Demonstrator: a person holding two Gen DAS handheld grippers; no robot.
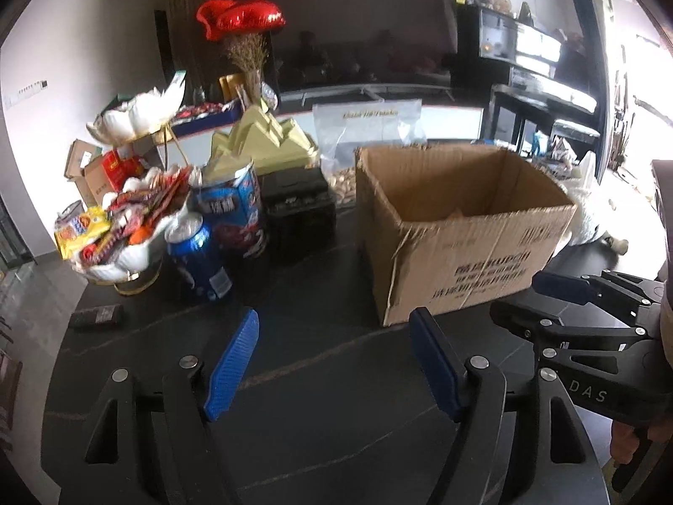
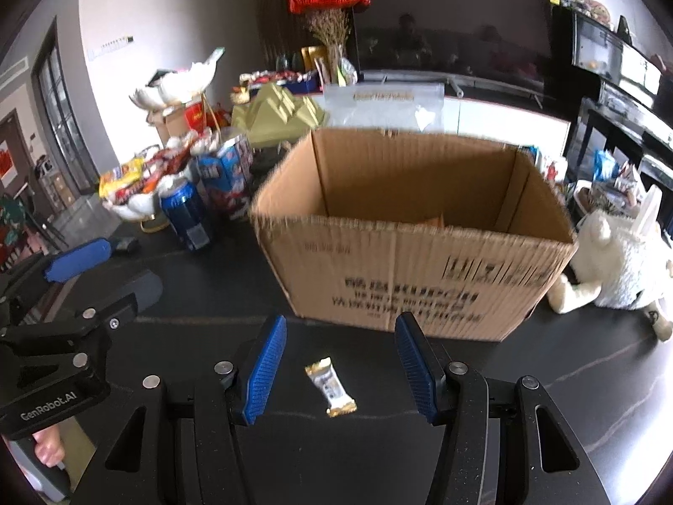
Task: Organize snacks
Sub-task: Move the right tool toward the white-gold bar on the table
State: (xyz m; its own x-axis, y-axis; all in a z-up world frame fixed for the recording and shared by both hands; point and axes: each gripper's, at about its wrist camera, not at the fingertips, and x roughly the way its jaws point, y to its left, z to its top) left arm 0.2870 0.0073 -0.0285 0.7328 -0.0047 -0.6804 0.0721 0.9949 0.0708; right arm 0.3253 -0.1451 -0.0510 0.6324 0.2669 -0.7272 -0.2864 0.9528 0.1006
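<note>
An open cardboard box [image 1: 462, 235] stands on the dark table [image 1: 319, 303]; it also shows in the right wrist view [image 2: 412, 252]. A small white-and-gold wrapped snack [image 2: 330, 387] lies on the table between the fingers of my right gripper [image 2: 340, 362], which is open and empty above it. My left gripper [image 1: 336, 362] is open and empty, in front of the box's left corner. A white dish of snack packets [image 1: 122, 227], a blue can [image 1: 197, 261] and a blue snack carton [image 1: 235, 210] stand at the left.
A black box [image 1: 298, 210] and a yellow-green paper shape [image 1: 260, 139] sit behind the can. A dark remote [image 1: 96, 315] lies at the left edge. A white plush toy [image 2: 618, 265] lies right of the box. A clear bag [image 1: 370, 130] stands behind it.
</note>
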